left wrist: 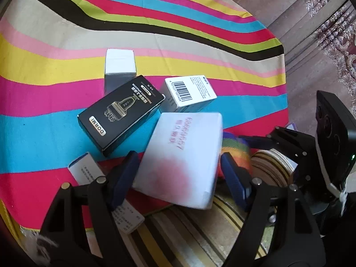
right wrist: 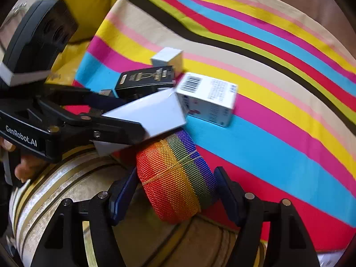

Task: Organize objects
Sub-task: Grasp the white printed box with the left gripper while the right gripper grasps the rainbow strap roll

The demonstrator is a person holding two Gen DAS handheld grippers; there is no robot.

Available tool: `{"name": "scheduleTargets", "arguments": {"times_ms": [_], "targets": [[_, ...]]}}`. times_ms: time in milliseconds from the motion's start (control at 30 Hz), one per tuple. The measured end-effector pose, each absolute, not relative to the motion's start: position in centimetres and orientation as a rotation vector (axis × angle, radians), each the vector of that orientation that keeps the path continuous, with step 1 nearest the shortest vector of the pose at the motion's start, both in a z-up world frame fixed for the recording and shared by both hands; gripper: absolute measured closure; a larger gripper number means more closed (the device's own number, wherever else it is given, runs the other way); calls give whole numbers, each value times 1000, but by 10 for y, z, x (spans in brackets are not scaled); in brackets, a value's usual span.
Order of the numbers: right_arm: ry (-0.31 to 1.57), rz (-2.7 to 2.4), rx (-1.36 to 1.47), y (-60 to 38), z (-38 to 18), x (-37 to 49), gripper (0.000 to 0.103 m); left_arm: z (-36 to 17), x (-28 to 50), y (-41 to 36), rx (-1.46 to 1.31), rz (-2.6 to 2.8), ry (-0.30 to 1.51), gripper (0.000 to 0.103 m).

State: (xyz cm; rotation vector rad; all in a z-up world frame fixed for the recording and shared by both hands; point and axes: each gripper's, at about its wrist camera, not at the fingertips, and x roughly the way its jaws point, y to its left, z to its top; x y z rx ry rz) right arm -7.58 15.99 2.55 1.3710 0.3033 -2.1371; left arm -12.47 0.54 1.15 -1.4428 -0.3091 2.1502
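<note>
Left gripper (left wrist: 178, 173) grasps the big white box (left wrist: 180, 158): both blue pads press its two side faces, and the box is tilted, its near end raised off the striped cloth (left wrist: 44, 111). Faint red print runs across its top. In the right wrist view the same box (right wrist: 153, 113) sticks out of the left gripper (right wrist: 142, 131) at a slant, directly above the rainbow roll.

Right gripper (right wrist: 175, 191) has its jaws around the rainbow mesh roll (right wrist: 175, 178), which is bound with crossed rubber bands. The left pad touches the roll's orange side; the right pad sits just beside the purple edge, and contact there can't be told. The roll sits at the near edge of the cloth, partly over a beige striped cushion (right wrist: 66, 178). From the left wrist view only a blurred slice of the roll (left wrist: 235, 146) shows, just right of the white box.

Relative to the white box: the black DORMI box (left wrist: 121, 113) lies flat just to its left, touching or nearly so. The barcode box (left wrist: 191, 92) sits just behind it. A plain white carton (left wrist: 120, 66) stands further back, behind the black box. A small white-blue text box (left wrist: 89, 173) lies at its near left, partly under the left gripper's finger.

A person's fingers (right wrist: 22, 169) wrap the left gripper's handle.
</note>
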Motion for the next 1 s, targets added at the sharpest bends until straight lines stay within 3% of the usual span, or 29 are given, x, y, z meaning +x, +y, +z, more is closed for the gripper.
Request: {"name": "scheduleTargets", "arguments": {"times_ms": [467, 567, 667, 1000], "targets": [[104, -2362, 1409, 215, 51, -53, 33, 15, -114, 45, -1478, 2219, -57, 23], [95, -2396, 1410, 222, 52, -49, 33, 16, -110, 52, -1483, 2242, -11, 32], [86, -2421, 1402, 229, 52, -44, 34, 17, -106, 58, -1482, 2261, 29, 32], [52, -2466, 1398, 239, 54, -33, 34, 25, -87, 57, -1471, 2384, -29, 33]]}}
